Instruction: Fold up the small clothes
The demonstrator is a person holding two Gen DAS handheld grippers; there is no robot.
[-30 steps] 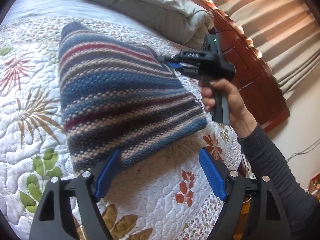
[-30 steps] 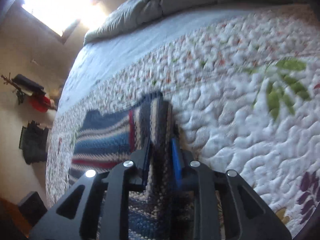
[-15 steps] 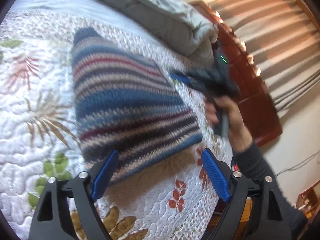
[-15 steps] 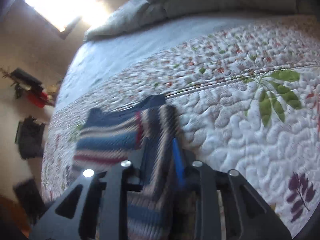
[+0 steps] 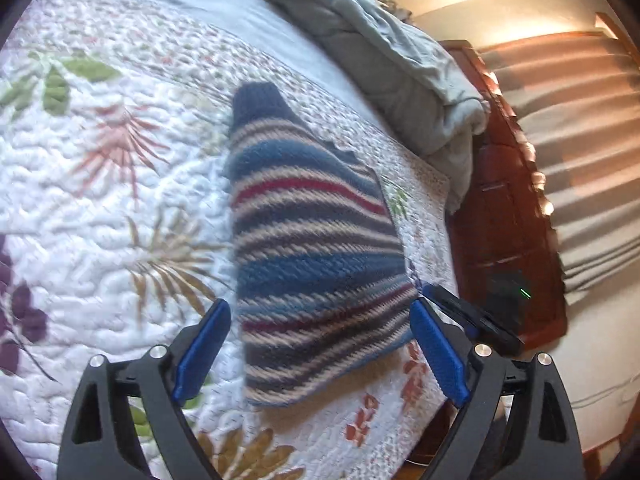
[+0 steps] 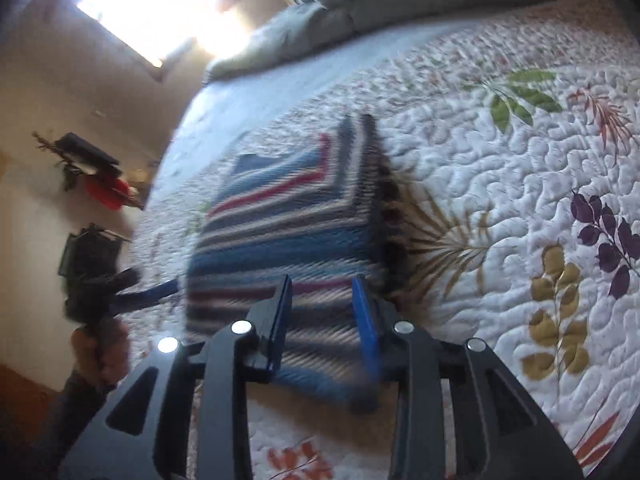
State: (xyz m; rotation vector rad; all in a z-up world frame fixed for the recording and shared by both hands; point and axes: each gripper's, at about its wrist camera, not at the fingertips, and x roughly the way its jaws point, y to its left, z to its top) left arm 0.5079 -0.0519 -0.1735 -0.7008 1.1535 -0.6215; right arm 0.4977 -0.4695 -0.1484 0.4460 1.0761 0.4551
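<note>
A folded striped sweater (image 5: 316, 248) lies flat on a floral quilt (image 5: 100, 208) near the bed's edge, with a grey duvet (image 5: 400, 60) bunched at the far side and a wooden board (image 5: 504, 208) to the right of it. In the left wrist view, the left gripper (image 5: 320, 354) hovers over the sweater's near edge with its jaws wide and opening further; the blue pads stand off each side of the cloth, and neither presses it. The right gripper (image 5: 472, 320) shows at the sweater's right corner. In the right wrist view, the right gripper (image 6: 322, 320) sits low over the sweater (image 6: 292, 236), jaws parted and opening, cloth seen between the pads but not pinched. The left gripper (image 6: 132, 292) appears at the left, blurred, held in a hand (image 6: 100, 352).
</note>
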